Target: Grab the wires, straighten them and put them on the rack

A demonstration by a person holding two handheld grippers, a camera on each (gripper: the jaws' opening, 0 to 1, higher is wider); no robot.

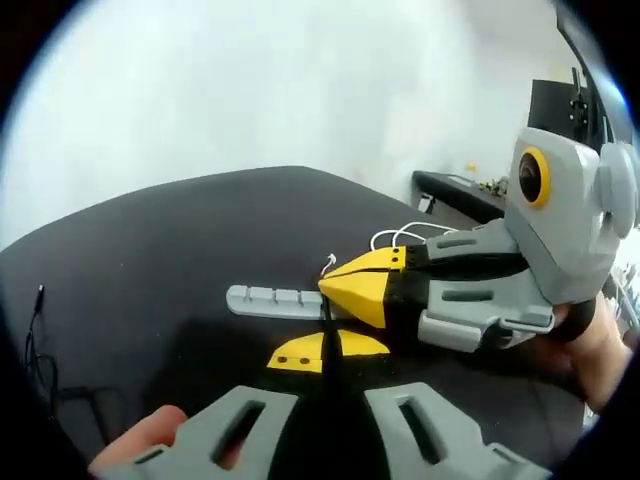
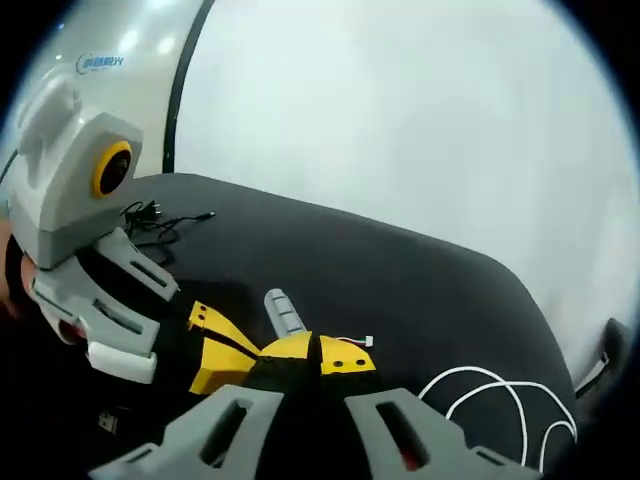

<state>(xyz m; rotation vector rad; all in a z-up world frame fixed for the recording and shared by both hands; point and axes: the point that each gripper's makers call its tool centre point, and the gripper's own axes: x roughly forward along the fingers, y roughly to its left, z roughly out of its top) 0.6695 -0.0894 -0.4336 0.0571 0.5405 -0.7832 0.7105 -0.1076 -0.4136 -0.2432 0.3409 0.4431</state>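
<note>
While both tools meet over the middle of the black worktop (image 1: 180, 250), each pinches the same thin black wire. In the left gripper view, the left tool (image 1: 326, 352) has its yellow tips drawn together on the black wire (image 1: 327, 335), which rises as a taut dark line from between the grey jaw arms. Just beyond, the right tool (image 1: 352, 287) comes in from the right side, its yellow tips closed into a wedge on the same wire, with a hand (image 1: 590, 345) behind its grey body. A fingertip (image 1: 140, 440) shows at the lower left beside the left tool's arm.

In the right gripper view, the right tool (image 2: 312, 358) shows its yellow tips pressed shut with the black wire (image 2: 314, 350) between them, and the left tool (image 2: 215, 350) reaches in from the left, its yellow tips touching the right tool's.

Directly behind the tips lies the grey rack (image 1: 272, 301), a slotted bar flat on the worktop; the right gripper view shows it end-on (image 2: 283, 312). A small white connector (image 2: 362, 342) sits just beside the right tool's tips. Further out, a coil of white wire (image 2: 500, 395) rests near the worktop's edge, and a tangled black cable (image 2: 160, 222) lies well apart at the far side.
</note>
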